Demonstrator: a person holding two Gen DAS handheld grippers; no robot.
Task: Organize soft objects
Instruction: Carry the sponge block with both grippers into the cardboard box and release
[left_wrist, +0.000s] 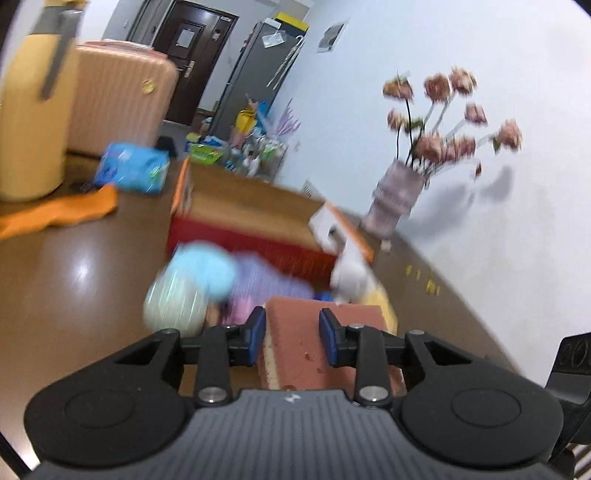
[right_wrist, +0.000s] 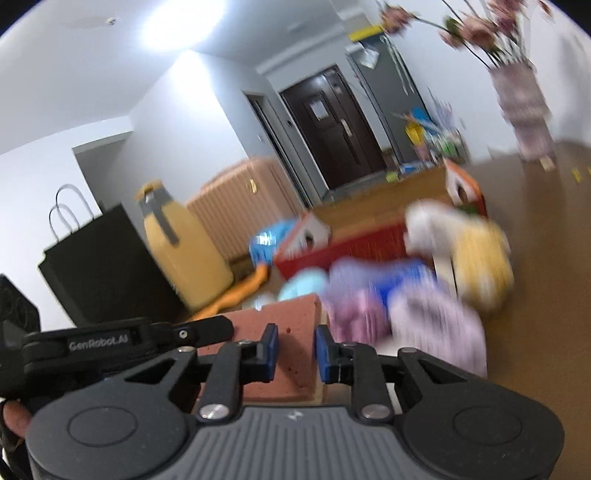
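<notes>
A brick-red sponge block (left_wrist: 291, 354) with a pale yellow underside is held up over the brown table by both grippers. My left gripper (left_wrist: 294, 334) is shut on it, its blue pads pressing into the two sides. In the right wrist view the same sponge (right_wrist: 280, 317) sits between the blue pads of my right gripper (right_wrist: 296, 349), also shut on it. Behind it lies a blurred heap of soft things: a light blue one (left_wrist: 207, 269), a pale green ball (left_wrist: 173, 306), purple ones (right_wrist: 436, 325), a white one (right_wrist: 424, 225) and a yellow one (right_wrist: 480, 266).
An open red cardboard box (left_wrist: 251, 240) stands behind the heap. A vase of pink flowers (left_wrist: 395, 199) is by the wall on the right. To the left are an orange cloth (left_wrist: 62, 214), a yellow jug (right_wrist: 181, 251), a blue packet (left_wrist: 133, 171), a pink suitcase (left_wrist: 118, 96) and a black bag (right_wrist: 99, 266).
</notes>
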